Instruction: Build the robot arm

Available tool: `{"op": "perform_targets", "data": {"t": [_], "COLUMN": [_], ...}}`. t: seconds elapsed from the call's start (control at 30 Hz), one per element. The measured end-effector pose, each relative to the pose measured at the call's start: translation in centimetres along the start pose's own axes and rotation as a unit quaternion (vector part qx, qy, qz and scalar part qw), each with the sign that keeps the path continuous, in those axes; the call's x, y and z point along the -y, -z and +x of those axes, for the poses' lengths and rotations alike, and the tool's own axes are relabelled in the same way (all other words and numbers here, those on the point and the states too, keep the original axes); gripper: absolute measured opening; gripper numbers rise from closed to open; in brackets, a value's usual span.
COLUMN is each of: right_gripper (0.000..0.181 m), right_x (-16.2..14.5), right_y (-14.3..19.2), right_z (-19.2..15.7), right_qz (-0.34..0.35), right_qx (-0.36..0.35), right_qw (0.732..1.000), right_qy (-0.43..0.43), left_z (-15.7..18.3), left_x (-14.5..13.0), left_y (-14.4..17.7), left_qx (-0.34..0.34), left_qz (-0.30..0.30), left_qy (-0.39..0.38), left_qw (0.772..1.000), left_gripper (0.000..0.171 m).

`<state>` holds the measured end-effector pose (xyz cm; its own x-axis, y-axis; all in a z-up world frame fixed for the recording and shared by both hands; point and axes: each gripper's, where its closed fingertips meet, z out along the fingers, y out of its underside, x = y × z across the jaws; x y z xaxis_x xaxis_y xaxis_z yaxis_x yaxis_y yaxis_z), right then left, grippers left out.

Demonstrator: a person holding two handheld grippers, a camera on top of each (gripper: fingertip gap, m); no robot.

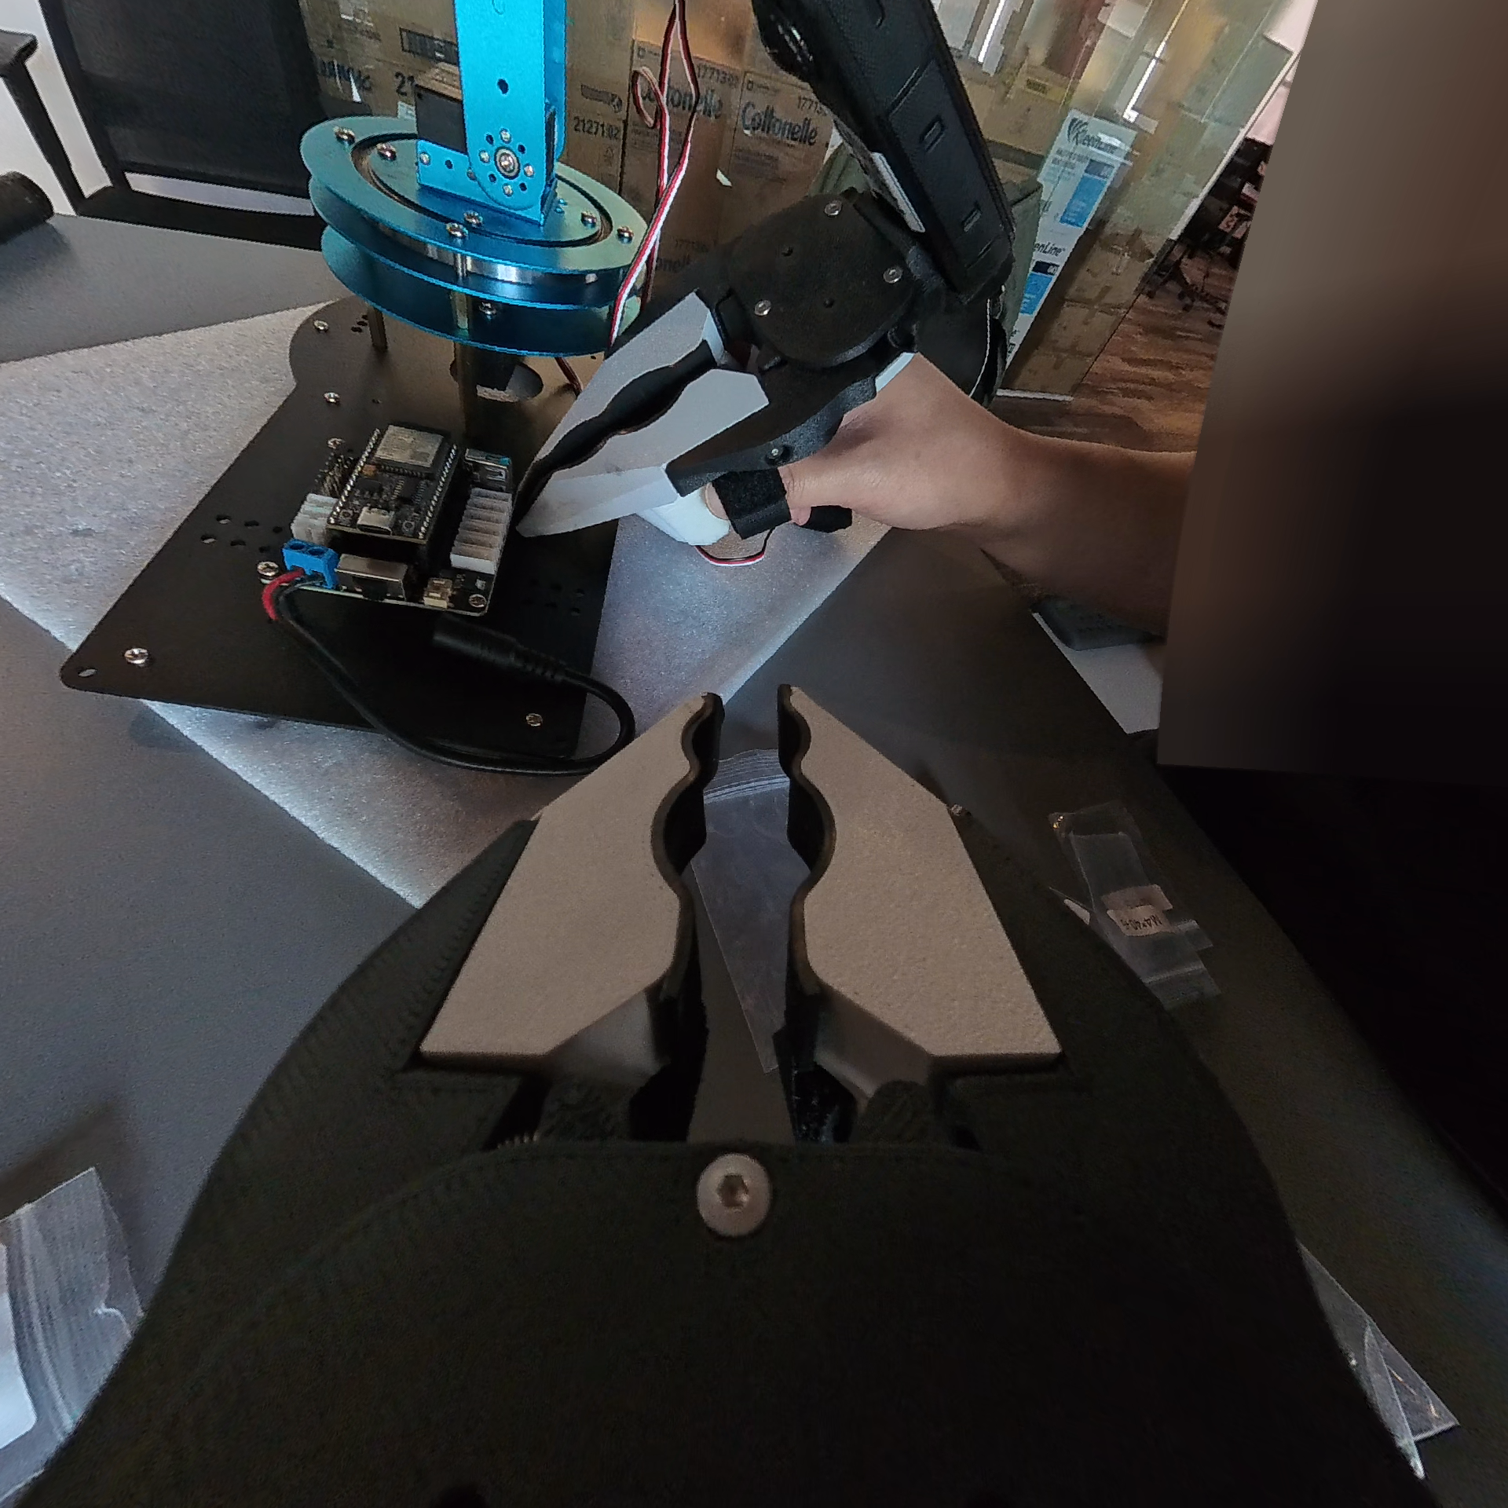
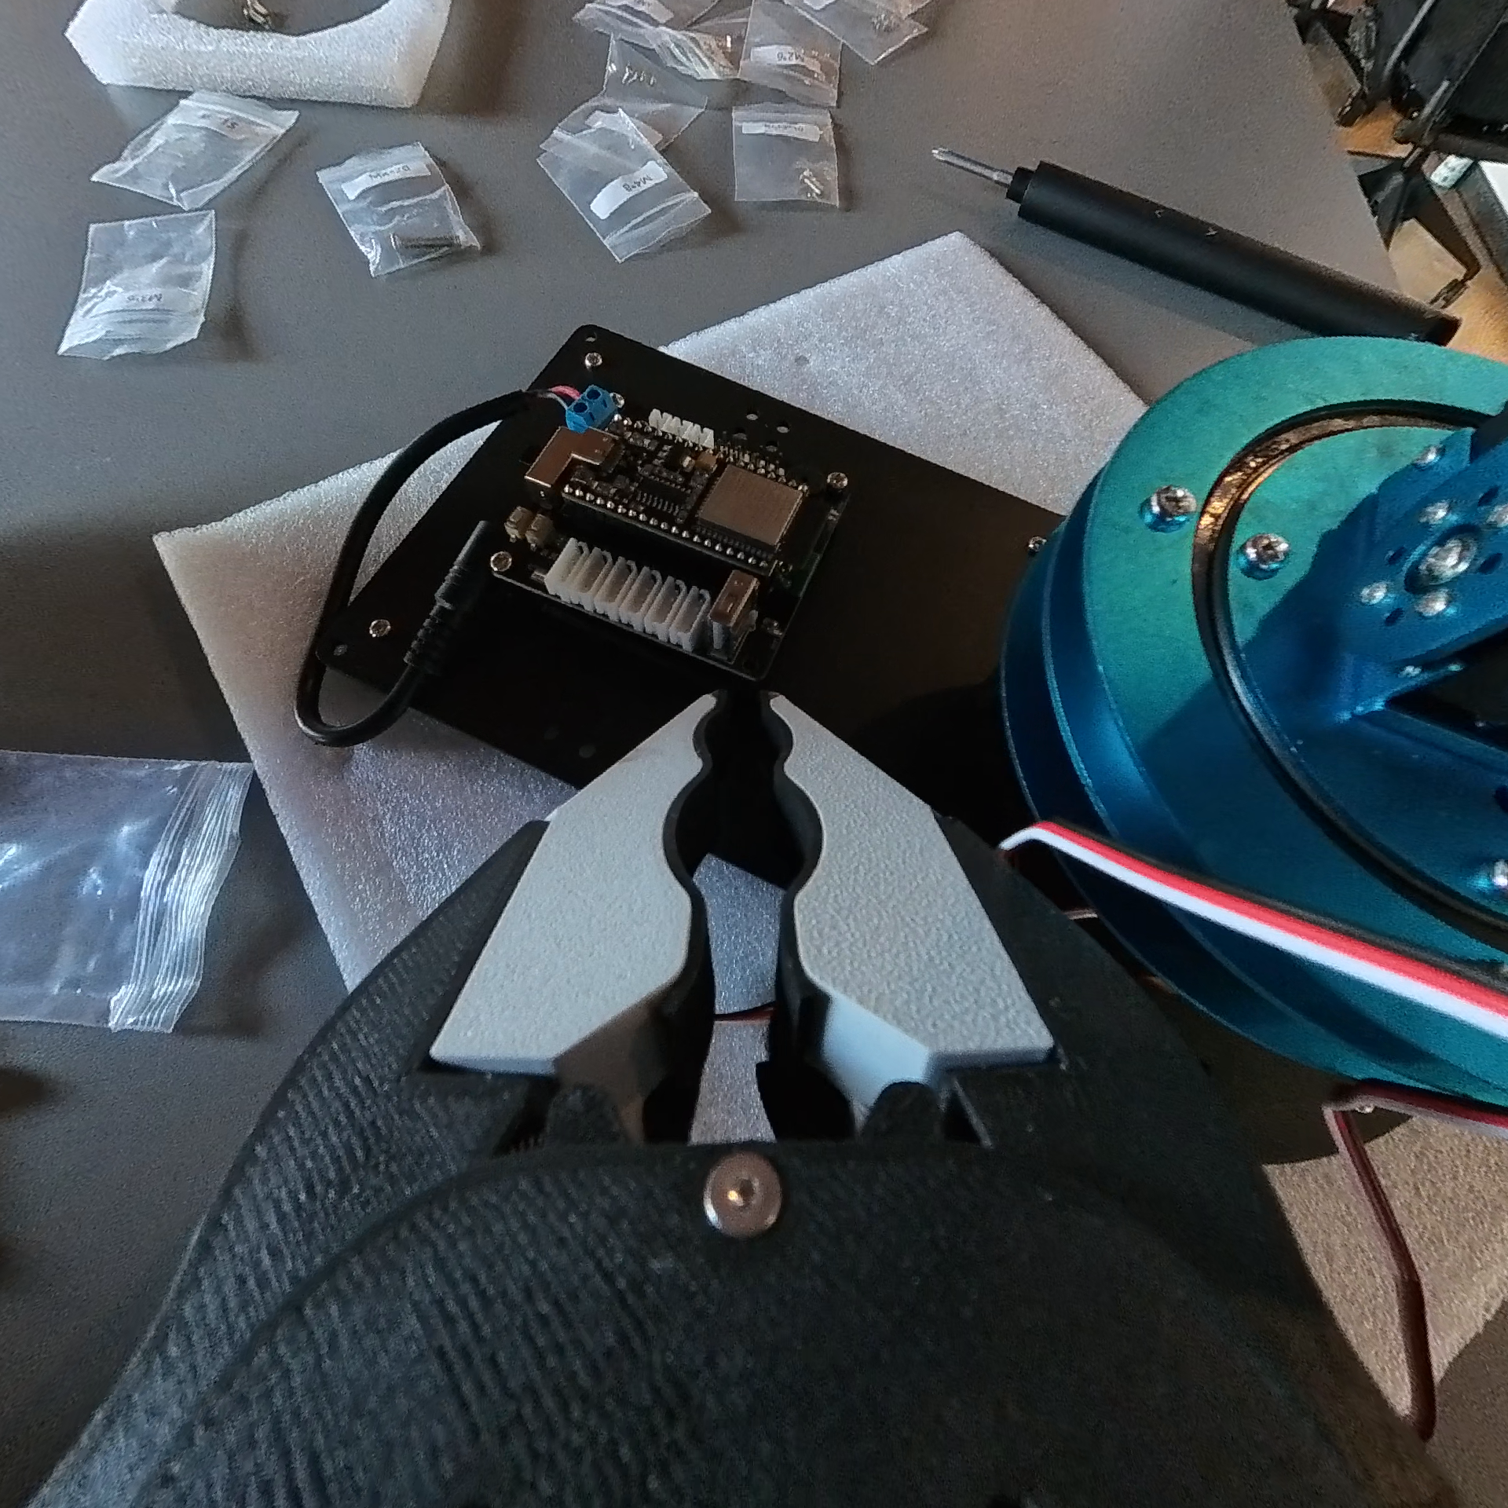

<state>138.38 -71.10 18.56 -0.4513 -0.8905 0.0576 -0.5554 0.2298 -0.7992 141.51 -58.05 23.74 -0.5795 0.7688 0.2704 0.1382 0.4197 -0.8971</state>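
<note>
My right gripper (image 2: 742, 698) is closed to a narrow slit. Its tips sit at the near edge of the black circuit board (image 2: 665, 538), by the row of white connectors (image 2: 632, 600). In the left wrist view the right gripper (image 1: 526, 510) touches that connector row (image 1: 481, 522). A red-white-black servo cable (image 2: 1224, 906) runs from the blue turntable (image 2: 1159, 685) under the right gripper toward its tips; the plug end is hidden between the pads. My left gripper (image 1: 749, 702) hovers over the dark table with a small gap and holds nothing. A clear bag (image 1: 747, 881) lies beneath it.
The black baseplate (image 1: 245, 620) rests on a white foam sheet (image 2: 857, 326). A black power lead (image 2: 351, 571) plugs into the board. Several small clear bags (image 2: 392, 204) and a black screwdriver (image 2: 1208, 245) lie on the grey table. Cardboard boxes (image 1: 694, 114) stand behind. Left tips to right tips: about 15 cm.
</note>
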Motion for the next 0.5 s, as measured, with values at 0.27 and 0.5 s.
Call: {"op": "perform_targets", "data": {"t": [0.27, 0.5], "right_gripper": [0.005, 0.006], "right_x": [0.00, 0.01], "right_y": [-0.03, -0.04], "right_z": [0.09, 0.09], "right_qz": [0.000, 0.000], "right_qx": [-0.003, -0.002], "right_qw": [1.000, 1.000], "right_qy": [0.000, -0.001], "left_z": [0.02, 0.01], "left_x": [-0.03, -0.04], "left_y": [-0.03, -0.02], "left_qx": [-0.001, -0.001], "left_qz": [-0.001, -0.001], "left_qy": [0.000, 0.000], "left_qw": [1.000, 1.000], "left_gripper": [0.012, 0.012]}}
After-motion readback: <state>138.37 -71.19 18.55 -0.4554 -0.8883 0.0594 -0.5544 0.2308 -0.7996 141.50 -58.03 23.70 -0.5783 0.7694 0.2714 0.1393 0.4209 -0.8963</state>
